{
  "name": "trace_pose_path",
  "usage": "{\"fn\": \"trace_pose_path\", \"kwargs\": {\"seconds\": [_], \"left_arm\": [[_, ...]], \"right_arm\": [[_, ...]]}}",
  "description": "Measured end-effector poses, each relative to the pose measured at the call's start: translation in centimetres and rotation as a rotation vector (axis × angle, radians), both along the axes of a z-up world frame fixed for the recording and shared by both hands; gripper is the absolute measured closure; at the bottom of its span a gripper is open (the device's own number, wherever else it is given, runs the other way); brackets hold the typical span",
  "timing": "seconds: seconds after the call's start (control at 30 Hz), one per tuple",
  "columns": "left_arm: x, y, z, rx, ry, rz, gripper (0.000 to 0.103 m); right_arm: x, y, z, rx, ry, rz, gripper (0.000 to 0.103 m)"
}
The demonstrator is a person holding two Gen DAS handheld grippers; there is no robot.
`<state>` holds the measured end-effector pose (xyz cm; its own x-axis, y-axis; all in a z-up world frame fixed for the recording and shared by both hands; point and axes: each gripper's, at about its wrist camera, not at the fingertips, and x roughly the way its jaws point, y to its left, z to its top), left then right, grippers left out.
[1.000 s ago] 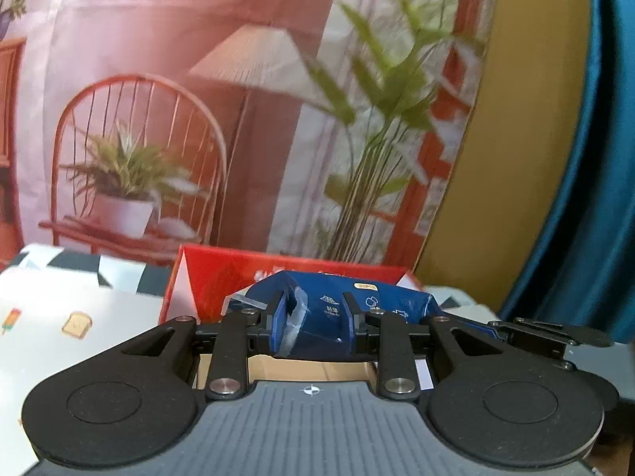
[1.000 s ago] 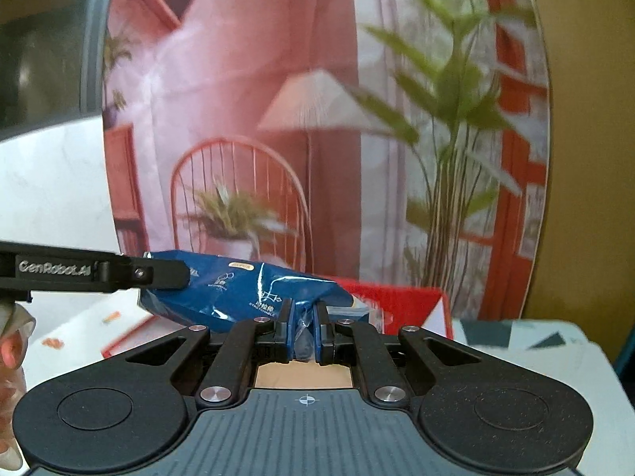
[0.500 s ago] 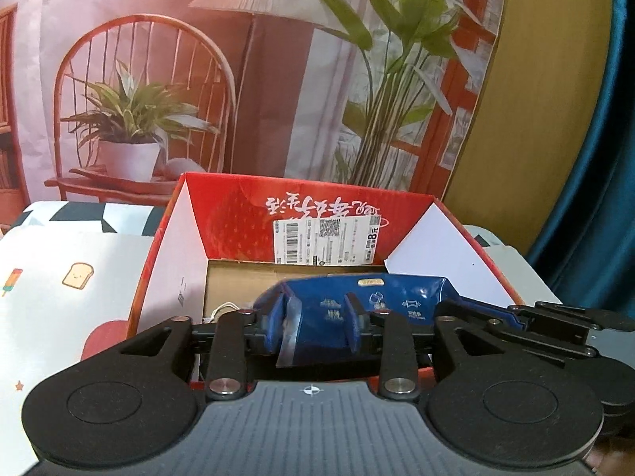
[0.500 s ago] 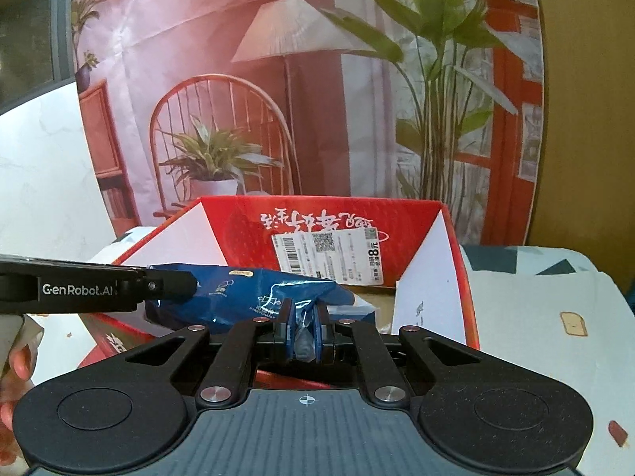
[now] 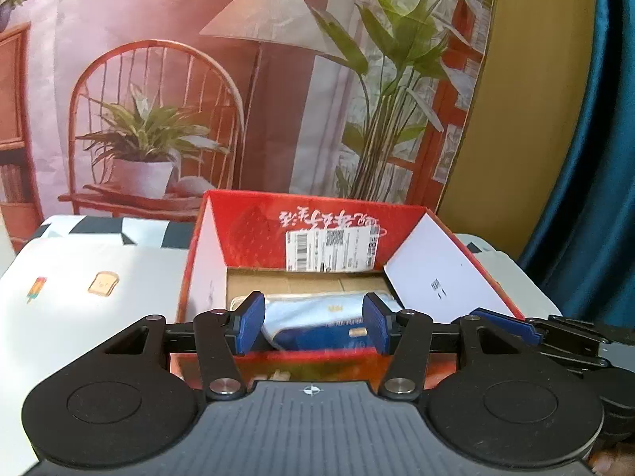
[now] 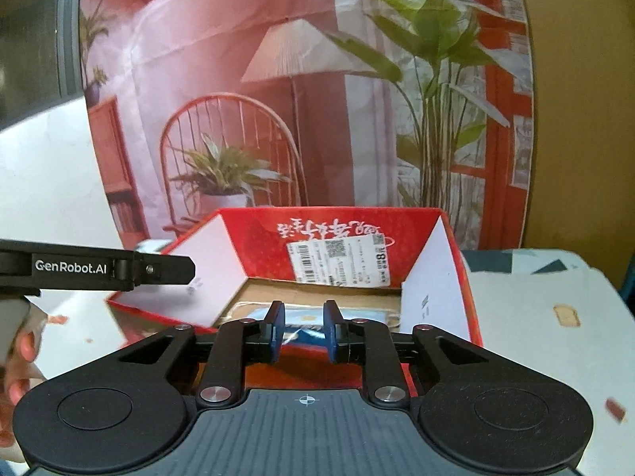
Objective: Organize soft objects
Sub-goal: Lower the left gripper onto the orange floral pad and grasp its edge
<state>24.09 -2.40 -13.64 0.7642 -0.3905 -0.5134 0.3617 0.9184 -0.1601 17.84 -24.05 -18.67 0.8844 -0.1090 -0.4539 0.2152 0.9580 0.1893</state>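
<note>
The left tool (image 5: 311,327) stands released, its blue pads (image 5: 250,327) spread wide with clear air on both sides of the blue packet (image 5: 317,331) seen between them; its jaws have just been opening. The right tool (image 6: 303,331) is also released, its pads (image 6: 278,331) apart by a narrower gap, and they too have just been opening; the packet (image 6: 305,333) shows through that gap but no pad presses on it. In the left wrist view the right tool's blue-tipped finger (image 5: 500,323) reaches in from 3 o'clock, and in the right wrist view the left tool's black finger (image 6: 119,269), marked with white lettering, comes in from 9 o'clock, with fingertips of a hand (image 6: 20,357) at the 8 o'clock edge.

The packet lies down inside the red box (image 5: 254,238), near its front wall, resting on a pale blue soft pack (image 5: 301,307) on the brown cardboard floor. The box stands open, white flaps folded out at 9 and 3 o'clock, and a white shipping label (image 5: 331,248) is stuck upside down on the far inner wall at 12 o'clock. The box sits on a white desk (image 5: 79,309) printed with small toast and ice-lolly pictures. Beyond it at 12 o'clock hangs a backdrop (image 5: 198,79) showing a chair, a lamp and potted plants, with a teal curtain (image 5: 595,198) at 3 o'clock
</note>
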Motion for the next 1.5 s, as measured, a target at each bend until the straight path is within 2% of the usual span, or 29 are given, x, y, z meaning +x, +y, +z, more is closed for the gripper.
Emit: {"fn": "trace_pose_path", "kwargs": {"seconds": [0.17, 0.33, 0.43, 0.57, 0.6, 0.8, 0.93, 1.17, 1.4, 1.5], "left_arm": [[-3.4, 1.9, -0.9, -0.056, 0.034, 0.003, 0.046], [-6.3, 2.7, -3.2, -0.065, 0.089, 0.036, 0.046], [-7.9, 3.3, -4.2, -0.071, 0.096, 0.056, 0.046], [-9.0, 3.5, -4.5, -0.036, 0.072, 0.081, 0.046], [-9.0, 3.4, -4.6, -0.040, 0.071, 0.083, 0.046], [-9.1, 3.0, -6.1, -0.030, 0.091, 0.075, 0.046], [-8.9, 2.9, -7.7, -0.015, 0.147, 0.070, 0.046], [-9.1, 2.8, -8.1, -0.001, 0.160, 0.064, 0.045], [-9.1, 2.5, -8.5, 0.007, 0.177, 0.055, 0.045], [-9.1, 2.6, -8.6, 0.002, 0.183, 0.056, 0.045]], "right_arm": [[-3.3, 1.4, -0.2, 0.052, -0.027, -0.014, 0.083], [-5.6, 3.1, -1.1, 0.049, 0.020, -0.021, 0.082], [-7.0, 4.1, -1.6, 0.052, 0.036, -0.014, 0.073], [-8.9, 5.5, -2.9, 0.033, 0.048, -0.002, 0.056], [-9.2, 5.7, -3.3, 0.037, 0.058, -0.001, 0.055], [-9.4, 4.7, -4.9, 0.130, 0.086, -0.027, 0.055], [-9.2, 4.6, -5.3, 0.136, 0.094, -0.017, 0.055], [-9.0, 4.4, -5.9, 0.186, 0.110, -0.012, 0.054], [-8.7, 4.9, -6.0, 0.197, 0.114, 0.017, 0.053], [-8.6, 5.2, -5.9, 0.190, 0.109, 0.028, 0.056]]}}
